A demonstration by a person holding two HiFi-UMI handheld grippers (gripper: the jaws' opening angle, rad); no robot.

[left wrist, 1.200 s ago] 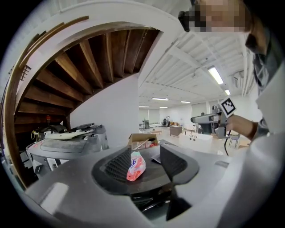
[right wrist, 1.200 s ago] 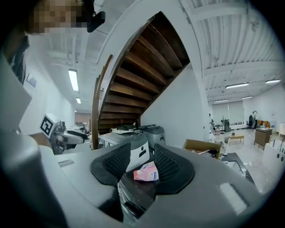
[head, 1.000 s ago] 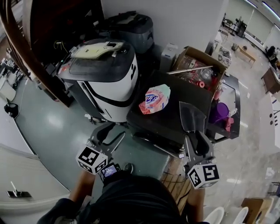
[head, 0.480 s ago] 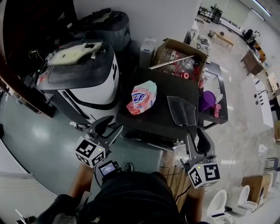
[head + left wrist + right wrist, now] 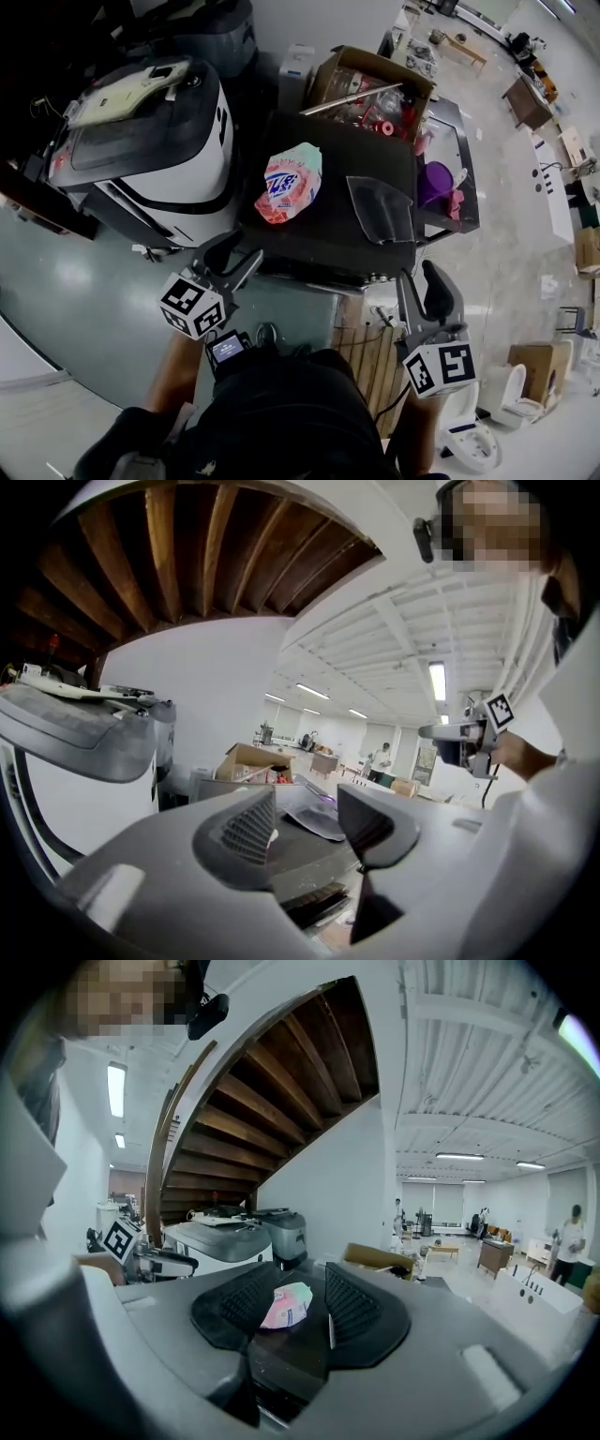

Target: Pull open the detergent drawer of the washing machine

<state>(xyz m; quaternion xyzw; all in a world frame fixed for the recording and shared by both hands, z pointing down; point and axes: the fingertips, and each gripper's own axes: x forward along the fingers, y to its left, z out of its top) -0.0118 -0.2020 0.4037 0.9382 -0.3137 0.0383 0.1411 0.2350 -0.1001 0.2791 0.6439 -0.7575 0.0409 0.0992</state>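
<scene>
The black washing machine [image 5: 328, 246] stands in the middle of the head view. A pink detergent bag [image 5: 290, 183] and a clear plastic scoop [image 5: 380, 208] lie on its top. Its front face is steeply foreshortened, so I cannot make out the drawer. My left gripper [image 5: 242, 251] hovers just off the machine's front left corner. Its jaws are drawn together with nothing in them [image 5: 307, 803]. My right gripper [image 5: 422, 277] hangs off the front right corner, also shut and holding nothing [image 5: 305, 1302]. The bag [image 5: 287, 1306] shows beyond its pads.
A white and black top-loading machine [image 5: 159, 122] stands to the left, with a grey one [image 5: 211, 23] behind it. An open cardboard box [image 5: 370, 84] and a rack with purple items [image 5: 441, 183] sit behind and right. A wooden pallet [image 5: 366, 347] lies near my feet.
My left gripper has come forward and down, closer to the black machine's front left corner. The head view has swung, so the machines sit higher and further left. The right gripper has barely shifted.
</scene>
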